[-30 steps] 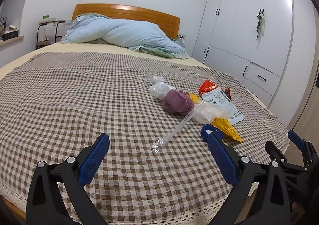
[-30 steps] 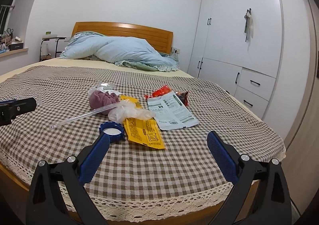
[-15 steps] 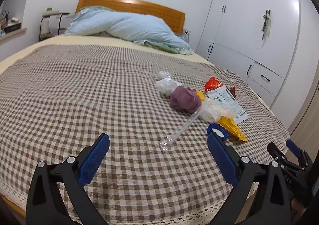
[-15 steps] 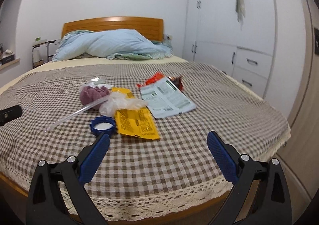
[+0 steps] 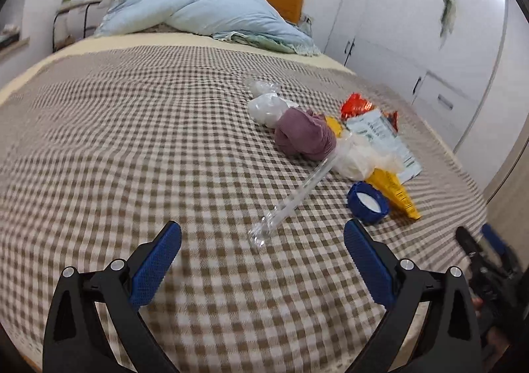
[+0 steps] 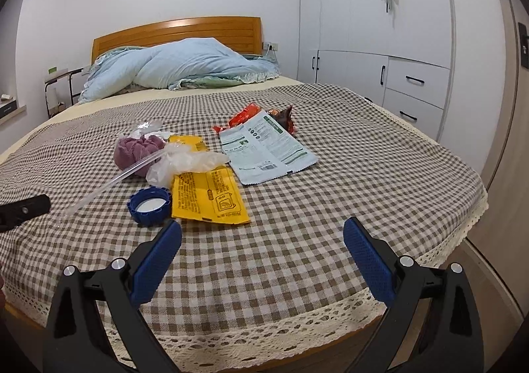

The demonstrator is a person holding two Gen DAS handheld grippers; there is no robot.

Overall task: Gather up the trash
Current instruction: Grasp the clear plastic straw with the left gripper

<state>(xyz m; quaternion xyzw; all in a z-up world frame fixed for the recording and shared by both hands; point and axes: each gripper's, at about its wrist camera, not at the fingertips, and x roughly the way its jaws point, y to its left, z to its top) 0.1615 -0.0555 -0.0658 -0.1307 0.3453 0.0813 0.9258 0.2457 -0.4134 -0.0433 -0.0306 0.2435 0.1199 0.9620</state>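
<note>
Trash lies in a cluster on the checked bedspread (image 6: 330, 174): a blue bottle cap (image 6: 149, 206) (image 5: 367, 202), a yellow packet (image 6: 208, 197) (image 5: 395, 192), a pale green-printed pouch (image 6: 267, 151) (image 5: 380, 138), a red wrapper (image 6: 243, 115) (image 5: 355, 104), a crumpled clear bag (image 6: 178, 163) (image 5: 358, 159), a purple cloth ball (image 6: 137, 149) (image 5: 304, 138) and a clear plastic tube (image 5: 291, 201) (image 6: 109, 183). My left gripper (image 5: 263, 252) is open, just short of the tube's near end. My right gripper (image 6: 263, 250) is open over bare cloth, in front of the yellow packet.
A light blue duvet (image 6: 185, 67) is heaped at the wooden headboard (image 6: 178, 29). White wardrobes with drawers (image 6: 410, 82) line the right wall. A small rack (image 6: 58, 88) stands left of the bed. The bedspread's lace edge (image 6: 264, 323) hangs close below my right gripper.
The left gripper has moved forward toward the clear tube, which now lies closer between its fingers. The right gripper has shifted closer to the blue cap and yellow packet. Nothing was picked up.
</note>
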